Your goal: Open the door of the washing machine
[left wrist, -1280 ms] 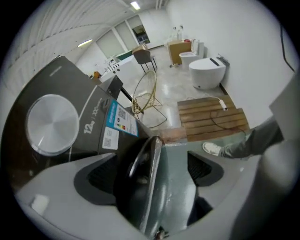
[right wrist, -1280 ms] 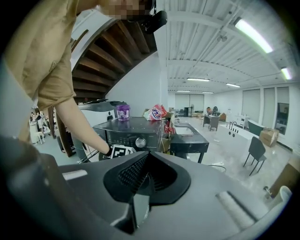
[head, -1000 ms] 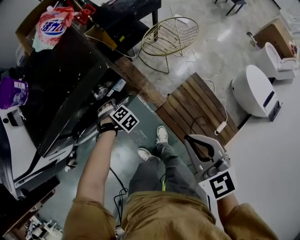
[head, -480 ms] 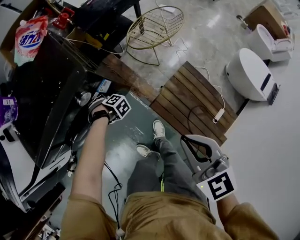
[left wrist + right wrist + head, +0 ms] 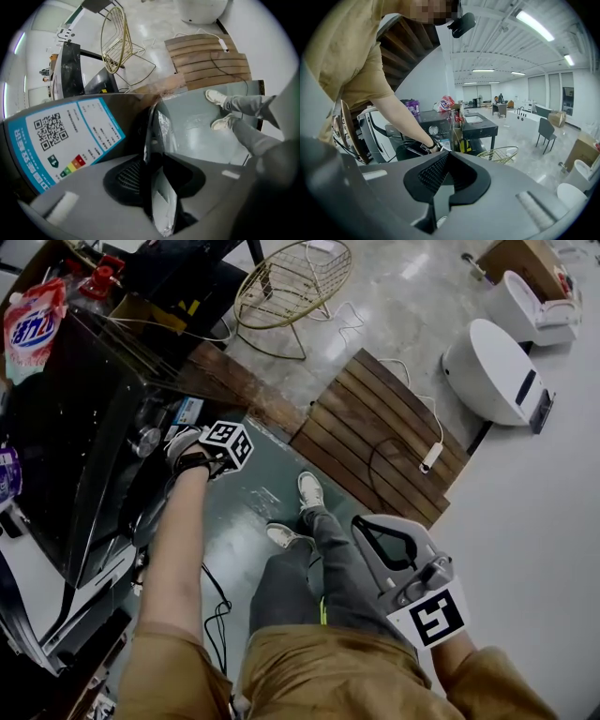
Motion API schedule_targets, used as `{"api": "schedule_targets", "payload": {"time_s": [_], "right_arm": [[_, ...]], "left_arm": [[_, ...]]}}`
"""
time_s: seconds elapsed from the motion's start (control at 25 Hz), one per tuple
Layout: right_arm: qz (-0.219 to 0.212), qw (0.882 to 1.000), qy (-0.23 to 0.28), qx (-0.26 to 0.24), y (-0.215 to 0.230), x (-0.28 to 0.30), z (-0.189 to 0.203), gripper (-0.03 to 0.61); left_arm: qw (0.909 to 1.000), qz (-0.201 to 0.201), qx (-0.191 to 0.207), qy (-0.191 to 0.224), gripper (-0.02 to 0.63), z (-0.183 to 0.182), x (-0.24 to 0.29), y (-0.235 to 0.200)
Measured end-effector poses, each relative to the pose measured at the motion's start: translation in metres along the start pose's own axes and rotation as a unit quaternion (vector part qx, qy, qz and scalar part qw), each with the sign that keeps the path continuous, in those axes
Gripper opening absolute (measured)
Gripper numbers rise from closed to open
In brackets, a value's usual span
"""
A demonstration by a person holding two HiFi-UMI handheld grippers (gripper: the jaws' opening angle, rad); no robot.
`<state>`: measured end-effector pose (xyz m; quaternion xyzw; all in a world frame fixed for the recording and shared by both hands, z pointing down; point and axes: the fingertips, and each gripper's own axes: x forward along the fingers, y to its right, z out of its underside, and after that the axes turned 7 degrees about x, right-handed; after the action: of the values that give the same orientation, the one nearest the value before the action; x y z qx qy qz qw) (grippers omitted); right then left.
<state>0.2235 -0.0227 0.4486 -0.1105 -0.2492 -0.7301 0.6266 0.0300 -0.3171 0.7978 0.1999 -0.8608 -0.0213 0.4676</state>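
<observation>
The washing machine [image 5: 70,427] fills my head view's left side; its door [image 5: 161,126] edge stands between the jaws of my left gripper [image 5: 157,199], which have just been closing and now pinch it. My right gripper [image 5: 358,524], lower right, has jaws together, empty.

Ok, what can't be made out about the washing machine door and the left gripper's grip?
- Left gripper view: the left gripper, jaws just closed further, clamps a shiny edge; handle or door rim, unclear, the gripper body cuts off the rest.
- Head view: its marker cube and the hand hide the jaws; the washing machine front is too dark to show the door.
- Label: print too small to read.
</observation>
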Motion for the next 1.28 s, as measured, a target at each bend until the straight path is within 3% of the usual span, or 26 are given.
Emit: {"api": "schedule_targets", "payload": {"time_s": [0.32, 0.44, 0.56, 0.8, 1.08, 1.28], "right_arm": [[-0.018, 1.000, 0.000, 0.008, -0.006, 0.009, 0.006, 0.006], [-0.029, 1.000, 0.001, 0.007, -0.014, 0.013, 0.007, 0.006], [-0.041, 0.999, -0.003, 0.007, -0.025, 0.014, 0.008, 0.006], [-0.047, 0.999, -0.006, 0.005, -0.030, 0.013, 0.008, 0.005], [-0.050, 0.999, -0.007, 0.018, -0.026, 0.024, 0.020, 0.006], [-0.054, 0.998, -0.009, 0.020, -0.031, 0.027, 0.031, 0.006]], "left_arm": [[1.0000, 0.000, -0.002, -0.001, 0.181, -0.002, -0.001, 0.003], [0.9989, -0.014, -0.010, 0.044, 0.183, -0.008, -0.004, 0.001], [0.9971, -0.003, -0.022, 0.073, 0.176, -0.009, -0.004, 0.005], [0.9965, -0.001, -0.025, 0.080, 0.170, -0.007, -0.005, 0.004], [0.9990, -0.021, 0.002, 0.039, 0.198, -0.017, 0.004, 0.007], [0.9981, -0.018, -0.002, 0.059, 0.187, -0.021, 0.001, 0.003]]}}
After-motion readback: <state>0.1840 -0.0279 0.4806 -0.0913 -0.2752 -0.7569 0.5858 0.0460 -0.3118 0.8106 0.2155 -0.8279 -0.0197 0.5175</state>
